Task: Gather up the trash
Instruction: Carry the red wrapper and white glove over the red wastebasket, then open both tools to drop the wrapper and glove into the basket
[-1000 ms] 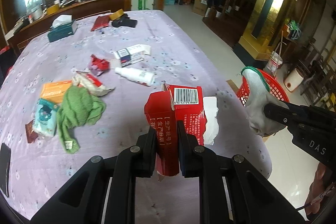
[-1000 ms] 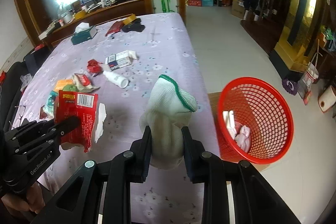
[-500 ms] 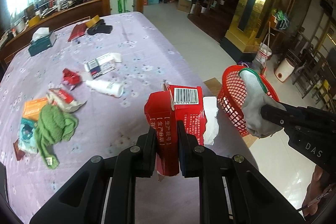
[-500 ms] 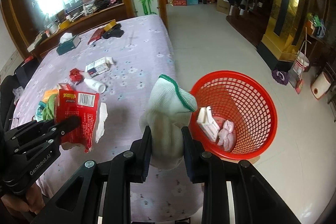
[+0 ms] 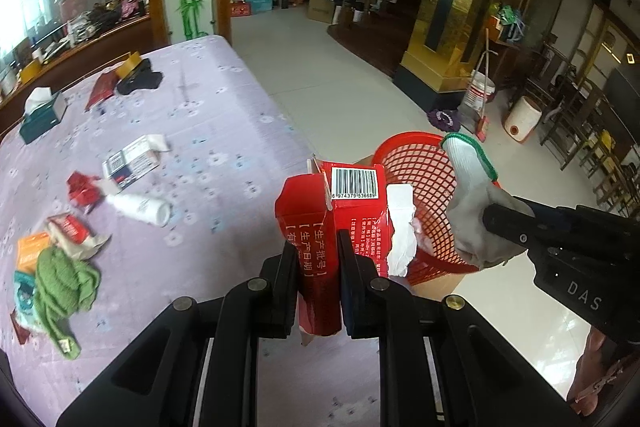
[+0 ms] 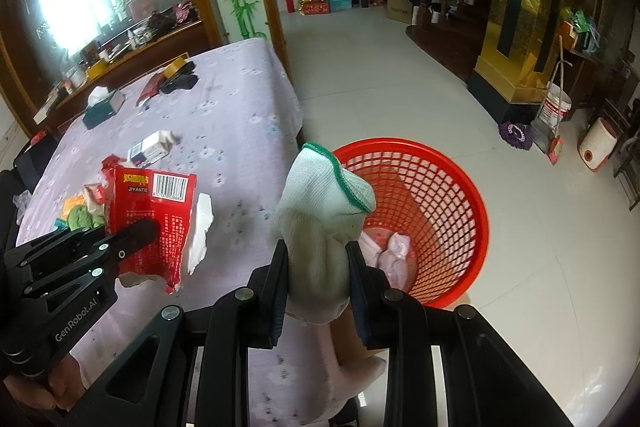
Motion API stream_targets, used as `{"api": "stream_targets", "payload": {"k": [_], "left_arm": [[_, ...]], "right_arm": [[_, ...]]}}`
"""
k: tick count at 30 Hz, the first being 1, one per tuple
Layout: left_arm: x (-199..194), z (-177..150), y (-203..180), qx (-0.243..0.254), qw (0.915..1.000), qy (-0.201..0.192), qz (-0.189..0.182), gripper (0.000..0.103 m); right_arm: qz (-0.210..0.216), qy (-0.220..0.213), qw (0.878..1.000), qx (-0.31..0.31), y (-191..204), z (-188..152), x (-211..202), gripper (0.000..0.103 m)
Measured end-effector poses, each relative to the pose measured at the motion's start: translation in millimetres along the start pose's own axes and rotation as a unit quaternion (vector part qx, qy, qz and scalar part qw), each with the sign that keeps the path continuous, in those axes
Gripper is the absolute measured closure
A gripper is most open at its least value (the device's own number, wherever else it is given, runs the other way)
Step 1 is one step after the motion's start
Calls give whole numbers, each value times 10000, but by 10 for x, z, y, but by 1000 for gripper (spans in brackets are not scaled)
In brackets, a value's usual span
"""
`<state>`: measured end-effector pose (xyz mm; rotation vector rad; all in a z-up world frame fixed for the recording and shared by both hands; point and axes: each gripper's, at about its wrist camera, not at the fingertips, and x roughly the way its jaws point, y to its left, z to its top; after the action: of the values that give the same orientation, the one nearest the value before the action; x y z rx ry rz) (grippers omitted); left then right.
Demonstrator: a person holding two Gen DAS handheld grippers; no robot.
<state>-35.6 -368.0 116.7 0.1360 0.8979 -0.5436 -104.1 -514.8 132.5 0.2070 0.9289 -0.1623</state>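
My left gripper (image 5: 318, 251) is shut on a torn red carton (image 5: 340, 211) with a barcode, held above the table's right edge. The same carton (image 6: 154, 211) shows at the left of the right wrist view, pinched by the left gripper (image 6: 148, 227). My right gripper (image 6: 316, 255) is shut on a white glove (image 6: 320, 219) with a green cuff, held next to the rim of a red mesh basket (image 6: 452, 211). That glove (image 5: 472, 211) and the right gripper (image 5: 490, 215) hang in front of the basket (image 5: 420, 167) in the left wrist view. Pale scraps lie inside the basket.
On the purple flowered tablecloth (image 5: 208, 131) lie a white bottle (image 5: 140, 207), a small box (image 5: 128, 159), red wrappers (image 5: 82, 187), a green cloth (image 5: 64, 283), an orange pack (image 5: 30, 251) and a tissue box (image 5: 42, 111). Tiled floor (image 6: 400, 99) surrounds the basket; a bucket and broom (image 6: 554, 107) stand at the right.
Both grippers have swung right, from over the table toward the red basket, still holding the carton and the glove. The basket now sits closer and more central in both views.
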Motion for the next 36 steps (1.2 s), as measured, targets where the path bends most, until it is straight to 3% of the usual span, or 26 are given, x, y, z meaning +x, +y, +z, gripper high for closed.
{"api": "stream_targets", "payload": {"k": [11, 26, 27, 30, 32, 36], "left_arm": [[255, 205, -323, 193, 9998, 32, -100, 87], [731, 436, -816, 519, 9979, 309, -233, 85], [749, 449, -834, 521, 9979, 316, -237, 82], [751, 478, -844, 440, 9985, 258, -221, 45], [696, 491, -839, 410, 9988, 127, -217, 44], [597, 482, -774, 324, 9992, 129, -210, 44]], "right_arm": [[-108, 14, 9990, 426, -524, 121, 24, 74], [87, 131, 9941, 1070, -1048, 383, 316, 71], [67, 153, 9941, 1072, -1062, 398, 346, 71], [74, 128, 9931, 1160, -1157, 431, 366, 56], [50, 60, 9929, 1188, -1207, 453, 331, 46], [-14, -74, 9925, 1218, -1256, 492, 230, 44]]}}
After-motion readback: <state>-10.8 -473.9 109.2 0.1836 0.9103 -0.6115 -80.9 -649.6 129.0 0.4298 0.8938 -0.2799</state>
